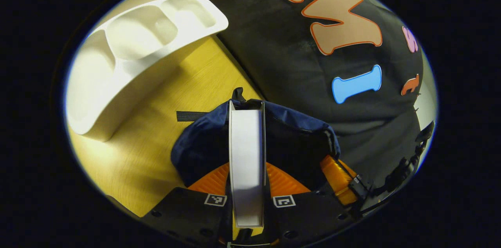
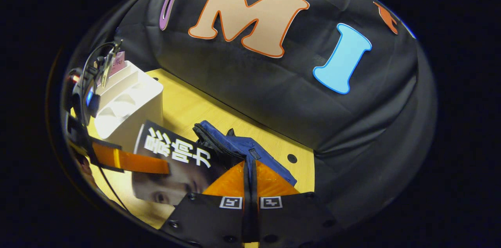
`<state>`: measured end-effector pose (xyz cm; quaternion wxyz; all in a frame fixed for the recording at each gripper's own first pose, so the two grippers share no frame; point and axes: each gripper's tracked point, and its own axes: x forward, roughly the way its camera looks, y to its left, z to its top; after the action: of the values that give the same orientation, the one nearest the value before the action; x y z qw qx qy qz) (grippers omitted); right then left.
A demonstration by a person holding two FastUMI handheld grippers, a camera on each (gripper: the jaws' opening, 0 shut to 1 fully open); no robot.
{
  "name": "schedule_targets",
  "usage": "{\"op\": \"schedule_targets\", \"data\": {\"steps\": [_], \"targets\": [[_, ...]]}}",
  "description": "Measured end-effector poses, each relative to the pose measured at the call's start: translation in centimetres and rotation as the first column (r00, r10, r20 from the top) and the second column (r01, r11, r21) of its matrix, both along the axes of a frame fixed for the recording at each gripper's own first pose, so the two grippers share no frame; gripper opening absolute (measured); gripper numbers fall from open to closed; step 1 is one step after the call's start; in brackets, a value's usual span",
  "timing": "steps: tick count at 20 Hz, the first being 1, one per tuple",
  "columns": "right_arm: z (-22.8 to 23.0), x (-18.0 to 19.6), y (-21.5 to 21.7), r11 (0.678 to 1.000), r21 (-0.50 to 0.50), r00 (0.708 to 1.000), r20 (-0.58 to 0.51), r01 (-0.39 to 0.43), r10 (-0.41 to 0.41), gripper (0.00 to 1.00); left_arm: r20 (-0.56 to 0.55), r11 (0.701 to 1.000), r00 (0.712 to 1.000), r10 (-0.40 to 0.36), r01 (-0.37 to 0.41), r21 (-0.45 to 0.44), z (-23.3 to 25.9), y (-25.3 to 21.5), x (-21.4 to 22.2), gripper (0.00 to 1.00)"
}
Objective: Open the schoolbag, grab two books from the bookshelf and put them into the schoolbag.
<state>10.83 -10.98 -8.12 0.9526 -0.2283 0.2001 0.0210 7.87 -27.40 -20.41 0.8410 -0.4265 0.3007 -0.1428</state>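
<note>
My left gripper is shut on a book, whose white page edge faces me, standing upright in the open mouth of the dark blue schoolbag. In the right gripper view the same book shows a black cover with a printed face, its far end inside the schoolbag, and the left gripper's finger lies across that cover. My right gripper is shut on the bag's zipped rim, holding it up. In the left gripper view the right gripper is at the bag's right edge.
The white bookshelf stands on the yellow wooden table to the left of the bag; the bookshelf holds a pink item at its back. The black cloth wall rises right behind the bag. A small hole marks the tabletop.
</note>
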Motion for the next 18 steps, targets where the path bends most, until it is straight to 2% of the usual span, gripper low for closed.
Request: {"op": "schedule_targets", "data": {"steps": [9, 11, 13, 18], "targets": [[0.4, -0.3, 1.6, 0.999, -0.039, 0.999, 0.048, -0.016, 0.018, 0.03, 0.056, 0.991, 0.998, 0.009, -0.002, -0.131, -3.5, -3.5, 4.4, 0.28], [0.4, -0.3, 2.2, 0.997, -0.065, 0.998, 0.06, -0.03, 0.034, 0.03, 0.094, 0.993, 0.996, 0.007, 0.004, -0.119, -3.9, -3.9, 4.6, 0.29], [0.3, -0.3, 2.7, 0.995, -0.089, 0.997, 0.061, -0.042, 0.048, 0.02, 0.111, 0.993, 0.994, -0.011, 0.024, -0.114, -4.4, -4.6, 4.3, 0.27], [0.4, -0.4, 2.9, 0.997, -0.076, 0.997, 0.066, -0.034, 0.039, 0.03, 0.144, 0.992, 0.989, -0.033, 0.05, -0.113, -5.1, -5.8, 5.2, 0.29]]}}
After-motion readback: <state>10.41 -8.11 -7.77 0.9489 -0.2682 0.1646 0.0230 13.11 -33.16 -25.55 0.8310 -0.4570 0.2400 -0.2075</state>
